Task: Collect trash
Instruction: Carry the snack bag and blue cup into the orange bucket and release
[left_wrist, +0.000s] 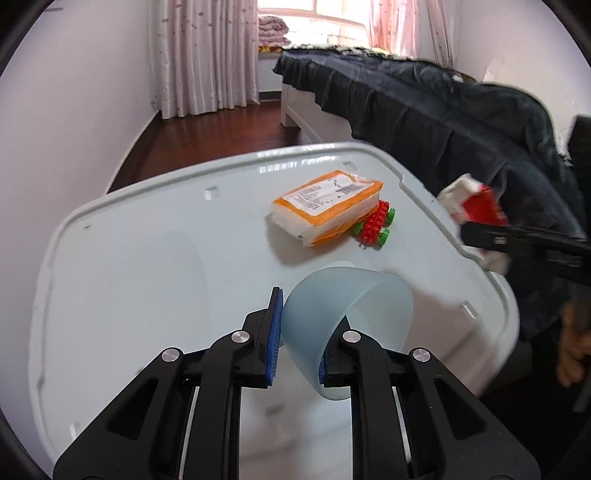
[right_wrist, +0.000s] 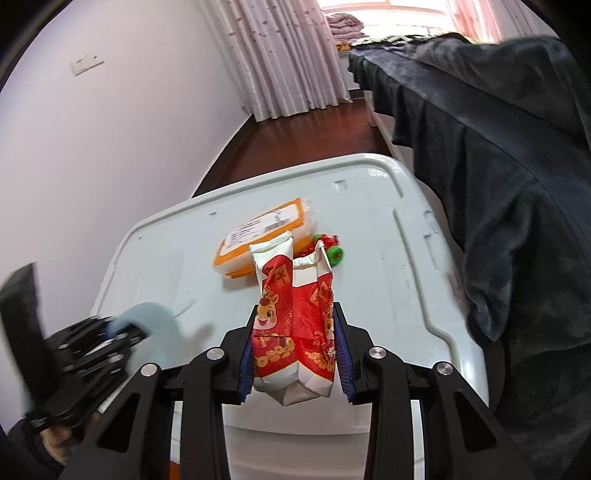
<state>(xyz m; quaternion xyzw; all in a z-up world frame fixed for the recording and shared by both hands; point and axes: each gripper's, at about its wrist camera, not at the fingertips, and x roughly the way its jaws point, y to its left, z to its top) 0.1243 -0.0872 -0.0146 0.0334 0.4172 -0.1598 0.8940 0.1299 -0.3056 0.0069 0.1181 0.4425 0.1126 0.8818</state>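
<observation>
My left gripper (left_wrist: 310, 314) is shut on the wall of a translucent pale blue plastic cup (left_wrist: 347, 306), held just above the white plastic lid (left_wrist: 147, 266); it also shows blurred at the left of the right wrist view (right_wrist: 122, 328). My right gripper (right_wrist: 295, 332) is shut on a crumpled red and white wrapper (right_wrist: 291, 314) with a cartoon print, held above the lid's near edge (right_wrist: 413, 258). In the left wrist view this wrapper (left_wrist: 476, 203) and gripper sit off the lid's right edge.
An orange and white tissue pack (left_wrist: 327, 205) lies on the lid's far half, with a red and green toy car (left_wrist: 376, 223) against its right side. A bed with a dark blanket (left_wrist: 424, 110) stands close on the right. White wall on the left, curtains behind.
</observation>
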